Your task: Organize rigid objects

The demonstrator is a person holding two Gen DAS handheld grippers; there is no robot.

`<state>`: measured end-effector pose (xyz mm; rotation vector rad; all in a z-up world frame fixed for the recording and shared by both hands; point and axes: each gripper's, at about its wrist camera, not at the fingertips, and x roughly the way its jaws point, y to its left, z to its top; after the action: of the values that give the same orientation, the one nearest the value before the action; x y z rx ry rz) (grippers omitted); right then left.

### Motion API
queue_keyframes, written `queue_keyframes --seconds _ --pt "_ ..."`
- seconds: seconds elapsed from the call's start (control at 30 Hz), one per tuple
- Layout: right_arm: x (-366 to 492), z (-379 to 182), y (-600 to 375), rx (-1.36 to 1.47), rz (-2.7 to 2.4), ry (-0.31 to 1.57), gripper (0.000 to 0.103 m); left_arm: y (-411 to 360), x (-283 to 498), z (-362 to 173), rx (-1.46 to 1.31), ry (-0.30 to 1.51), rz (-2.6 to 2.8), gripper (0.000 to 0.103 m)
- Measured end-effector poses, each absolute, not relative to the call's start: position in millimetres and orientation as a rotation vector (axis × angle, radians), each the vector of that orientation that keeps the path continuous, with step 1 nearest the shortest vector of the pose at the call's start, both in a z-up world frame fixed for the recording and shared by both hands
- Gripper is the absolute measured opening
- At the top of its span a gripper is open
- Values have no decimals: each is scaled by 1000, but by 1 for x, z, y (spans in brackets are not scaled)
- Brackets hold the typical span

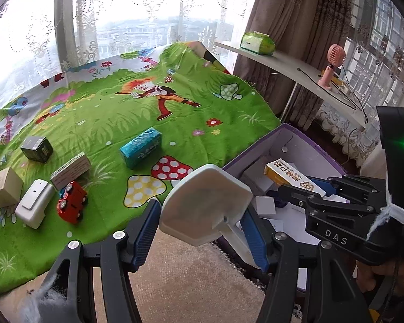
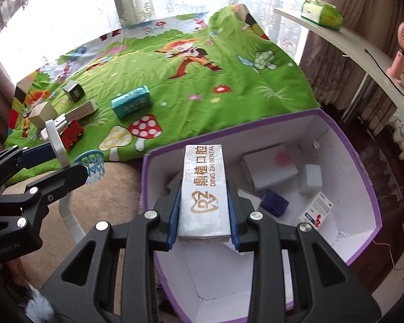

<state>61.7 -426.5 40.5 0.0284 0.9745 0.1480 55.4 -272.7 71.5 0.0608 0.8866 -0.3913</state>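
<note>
Clamped in my right gripper (image 2: 204, 212), the long silver dental carton (image 2: 203, 188) hangs over the purple-walled cardboard box (image 2: 363, 161) for dropping; at 9 o'clock my left gripper (image 1: 202, 226) pinches a white toy hoop backboard (image 1: 204, 204) (next in).

Bright overexposed daylight through a wide window (image 1: 137, 27) hung with embroidered sheer lace curtains (image 1: 27, 40); city buildings faintly visible outside. Heavy brown patterned drapes (image 1: 277, 21) at the right corner, another lace-covered window (image 1: 385, 62) beyond. Curved white shelf-desk (image 1: 291, 67) along the right wall carries a green tissue pack (image 1: 257, 43), a pink desk fan (image 1: 332, 64) and black cables (image 1: 347, 99). Beige carpet (image 1: 185, 274) on the floor, dark wood floor (image 2: 385, 188) at right.
</note>
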Motion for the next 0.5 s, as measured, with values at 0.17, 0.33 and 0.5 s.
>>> queue_keyframes --seconds 0.17,0.33,0.5 --pt "60 38 -443 23 89 970 34 -291 60 68 71 898 -431 61" --pt "57 39 -456 -4 12 955 34 -306 64 64 86 911 -462 61" --pt "58 39 -465 -19 -50 948 34 -316 69 60 64 927 -505 64"
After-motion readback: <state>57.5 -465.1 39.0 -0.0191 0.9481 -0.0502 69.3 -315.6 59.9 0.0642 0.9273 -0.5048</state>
